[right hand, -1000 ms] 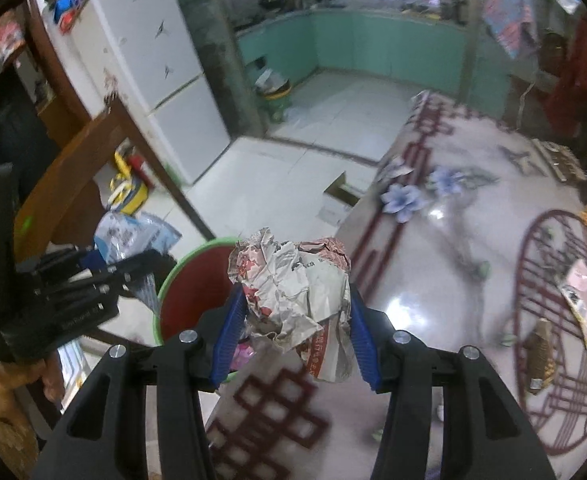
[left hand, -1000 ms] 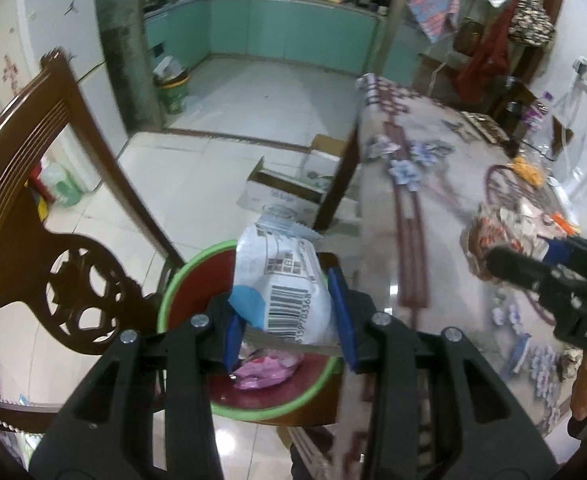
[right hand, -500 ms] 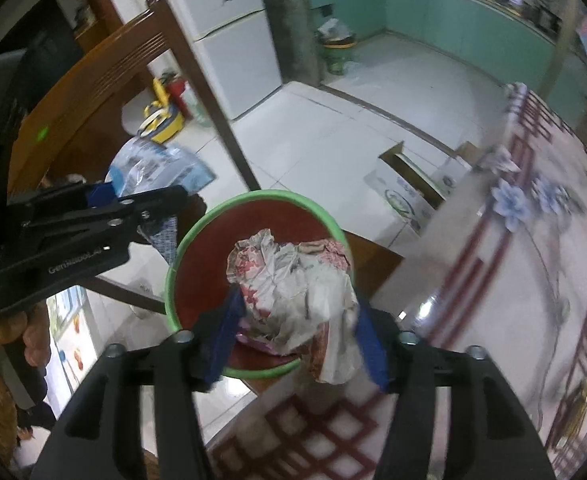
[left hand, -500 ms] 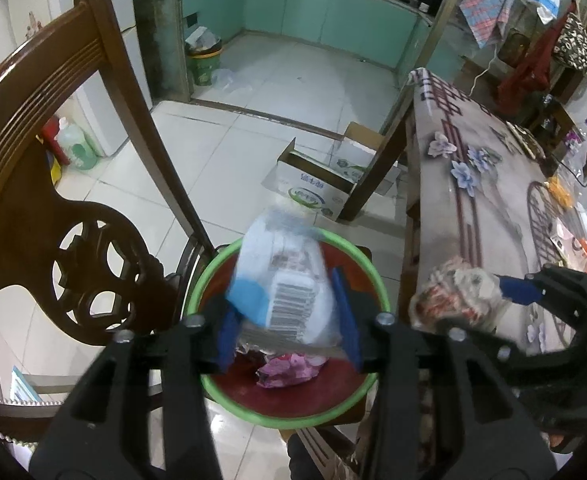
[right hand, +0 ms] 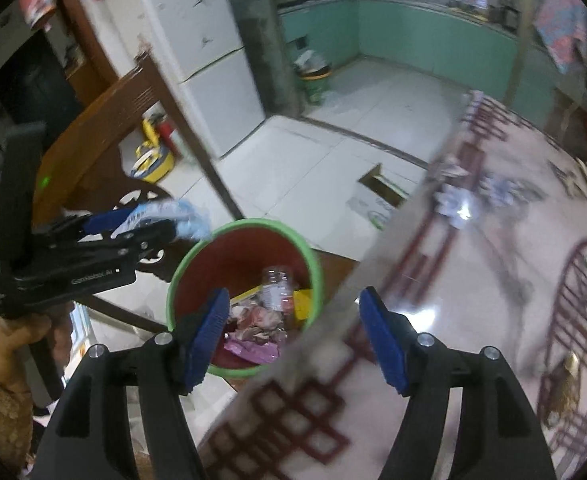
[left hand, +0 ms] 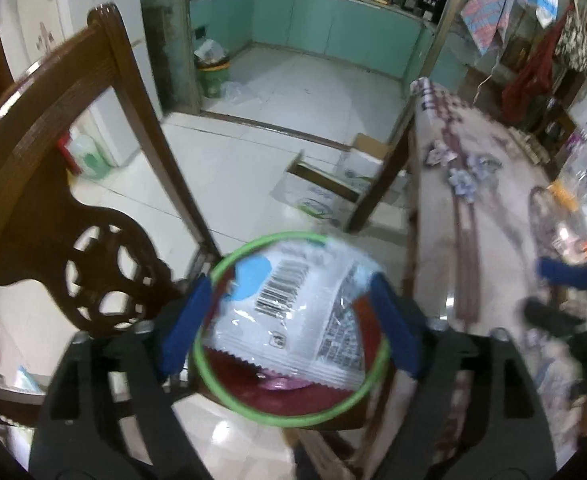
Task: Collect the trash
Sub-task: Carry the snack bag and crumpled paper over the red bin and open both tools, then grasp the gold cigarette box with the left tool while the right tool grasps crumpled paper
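A red bin with a green rim (left hand: 293, 420) (right hand: 245, 224) stands beside the table. In the left wrist view my left gripper (left hand: 289, 332) is open above it, and a white and blue wrapper with a barcode (left hand: 293, 308) lies loose between the spread jaws over the bin mouth. My right gripper (right hand: 293, 336) is open and empty over the bin's right side and the table edge. The crumpled paper (right hand: 253, 316) lies in the bin with a clear bottle (right hand: 275, 284) and a pink wrapper (right hand: 249, 350).
A carved wooden chair (left hand: 53, 184) stands left of the bin. The patterned table (right hand: 473, 280) runs along the right with small scraps (left hand: 465, 180) on it. A cardboard box (left hand: 333, 188) lies on the tiled floor beyond. A green bucket (right hand: 313, 80) stands by the pillar.
Both grippers opened. The right one let go of the crumpled paper, which dropped into the bin. The left jaws spread and the wrapper has come loose over the bin.
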Demonstrator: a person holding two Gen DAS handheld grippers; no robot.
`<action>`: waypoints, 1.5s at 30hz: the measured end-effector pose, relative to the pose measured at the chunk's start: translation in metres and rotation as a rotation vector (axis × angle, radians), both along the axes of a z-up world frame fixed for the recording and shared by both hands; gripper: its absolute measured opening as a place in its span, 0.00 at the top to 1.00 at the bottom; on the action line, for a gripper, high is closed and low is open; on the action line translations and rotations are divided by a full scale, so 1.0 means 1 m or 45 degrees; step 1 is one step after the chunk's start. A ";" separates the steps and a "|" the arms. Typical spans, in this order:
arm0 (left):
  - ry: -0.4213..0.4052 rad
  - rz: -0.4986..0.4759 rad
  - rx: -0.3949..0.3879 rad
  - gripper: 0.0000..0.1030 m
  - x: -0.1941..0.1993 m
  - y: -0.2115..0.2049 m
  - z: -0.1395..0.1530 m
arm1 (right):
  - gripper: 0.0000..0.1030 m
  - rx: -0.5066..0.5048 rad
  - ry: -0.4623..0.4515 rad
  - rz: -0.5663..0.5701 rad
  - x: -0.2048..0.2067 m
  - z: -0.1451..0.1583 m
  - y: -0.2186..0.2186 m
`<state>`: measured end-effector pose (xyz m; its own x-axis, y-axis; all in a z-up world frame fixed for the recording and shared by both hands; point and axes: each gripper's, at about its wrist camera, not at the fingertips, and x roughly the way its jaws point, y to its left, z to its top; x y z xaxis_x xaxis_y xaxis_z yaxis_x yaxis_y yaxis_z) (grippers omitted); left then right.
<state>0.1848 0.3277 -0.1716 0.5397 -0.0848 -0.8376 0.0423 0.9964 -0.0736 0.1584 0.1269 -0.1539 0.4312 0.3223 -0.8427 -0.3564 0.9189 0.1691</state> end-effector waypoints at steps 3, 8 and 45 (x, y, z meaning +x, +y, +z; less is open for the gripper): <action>0.041 0.049 0.021 0.15 0.002 0.008 -0.011 | 0.36 0.007 -0.015 -0.076 -0.015 0.009 -0.027; 0.022 0.071 0.032 0.13 -0.005 0.011 -0.006 | 0.33 0.012 -0.004 -0.236 -0.042 0.010 -0.076; 0.089 -0.367 -0.155 0.12 -0.134 -0.360 0.002 | 0.64 -0.026 0.408 -0.509 -0.255 -0.072 -0.394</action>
<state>0.0508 -0.0321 -0.1697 0.4201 -0.3278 -0.8462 0.3122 0.9278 -0.2044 -0.0970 -0.2669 -0.2256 0.2360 0.1669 -0.9573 0.0900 0.9771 0.1926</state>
